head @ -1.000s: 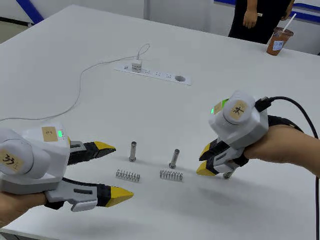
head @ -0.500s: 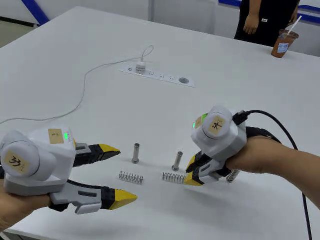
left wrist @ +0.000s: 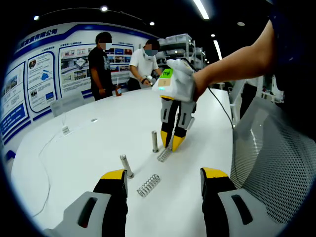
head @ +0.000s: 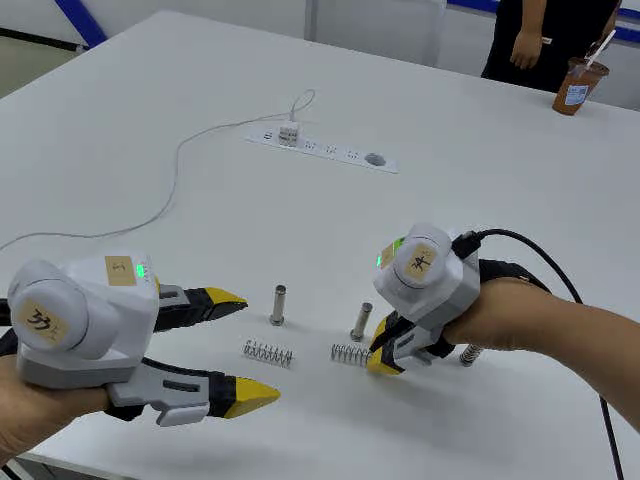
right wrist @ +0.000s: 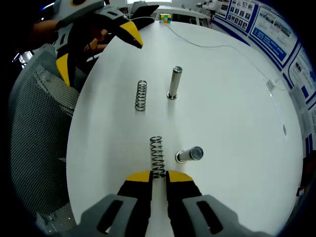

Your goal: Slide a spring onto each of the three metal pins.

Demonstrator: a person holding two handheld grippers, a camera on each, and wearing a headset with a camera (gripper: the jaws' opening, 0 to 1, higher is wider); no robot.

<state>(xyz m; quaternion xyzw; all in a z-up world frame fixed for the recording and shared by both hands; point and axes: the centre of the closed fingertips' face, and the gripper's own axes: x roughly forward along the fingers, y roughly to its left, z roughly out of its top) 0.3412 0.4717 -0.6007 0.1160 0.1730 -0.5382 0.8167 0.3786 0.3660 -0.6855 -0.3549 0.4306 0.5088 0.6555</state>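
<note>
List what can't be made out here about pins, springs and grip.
- Third pin: in the head view the right hand covers part of the far-right spring; whether a pin sits inside it is hidden.
- Grip: in the right gripper view the right gripper brackets one end of the middle spring; its yellow tips hide whether they clamp it.

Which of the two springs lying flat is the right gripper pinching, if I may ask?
The spring beside the nearer pin; its end sits in the right gripper. The other spring lies free.
</note>
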